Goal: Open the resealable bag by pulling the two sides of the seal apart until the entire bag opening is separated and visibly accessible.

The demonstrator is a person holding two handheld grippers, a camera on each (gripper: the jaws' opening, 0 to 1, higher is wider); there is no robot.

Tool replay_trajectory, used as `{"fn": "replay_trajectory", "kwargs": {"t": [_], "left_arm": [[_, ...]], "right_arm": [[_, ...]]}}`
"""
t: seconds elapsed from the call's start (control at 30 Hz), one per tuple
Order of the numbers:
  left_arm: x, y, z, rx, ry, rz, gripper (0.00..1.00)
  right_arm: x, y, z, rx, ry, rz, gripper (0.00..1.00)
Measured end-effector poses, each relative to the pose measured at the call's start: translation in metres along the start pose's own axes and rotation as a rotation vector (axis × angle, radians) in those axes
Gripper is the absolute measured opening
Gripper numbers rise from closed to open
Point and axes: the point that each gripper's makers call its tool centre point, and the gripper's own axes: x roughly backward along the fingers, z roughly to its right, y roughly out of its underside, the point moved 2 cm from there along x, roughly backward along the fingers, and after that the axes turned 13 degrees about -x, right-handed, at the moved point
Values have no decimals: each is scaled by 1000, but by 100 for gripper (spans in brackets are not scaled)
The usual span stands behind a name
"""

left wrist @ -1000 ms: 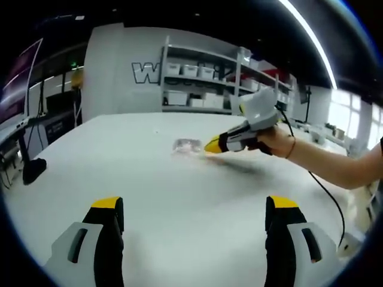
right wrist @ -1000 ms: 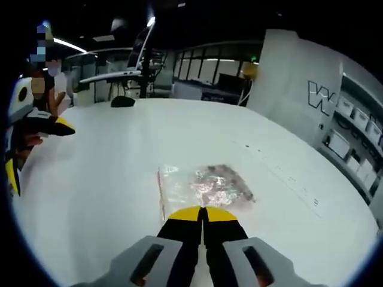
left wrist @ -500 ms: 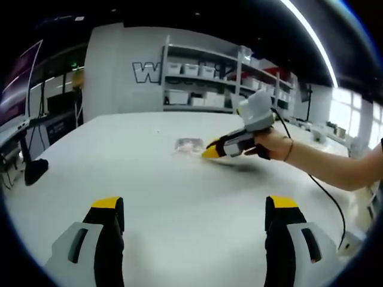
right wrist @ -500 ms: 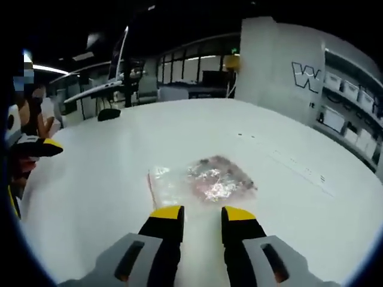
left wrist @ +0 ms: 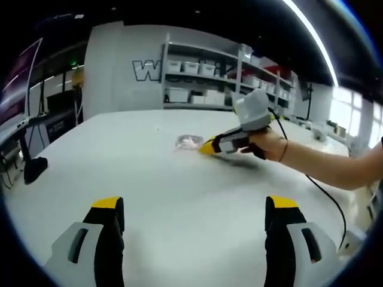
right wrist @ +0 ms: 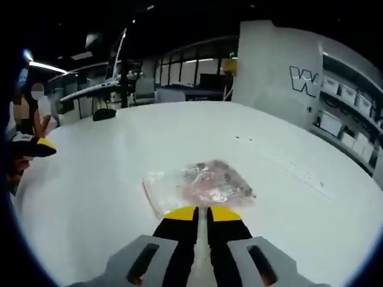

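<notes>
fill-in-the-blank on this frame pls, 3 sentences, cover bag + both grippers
The clear plastic resealable bag lies on the white ____.
The right gripper has its yellow-tipped jaws nearly ____ at the bag's near edge.
The left gripper hangs above the table with its jaws wide ____, gripping nothing.

Missing words: table; closed; open
</notes>
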Motion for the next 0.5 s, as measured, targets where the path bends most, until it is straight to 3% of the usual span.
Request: {"fn": "replay_trajectory", "kwargs": {"t": [0.5], "left_arm": [[-1, 2, 5, 1, 13, -4, 98]], "right_arm": [[14, -3, -6, -35, -44, 1, 0]]}}
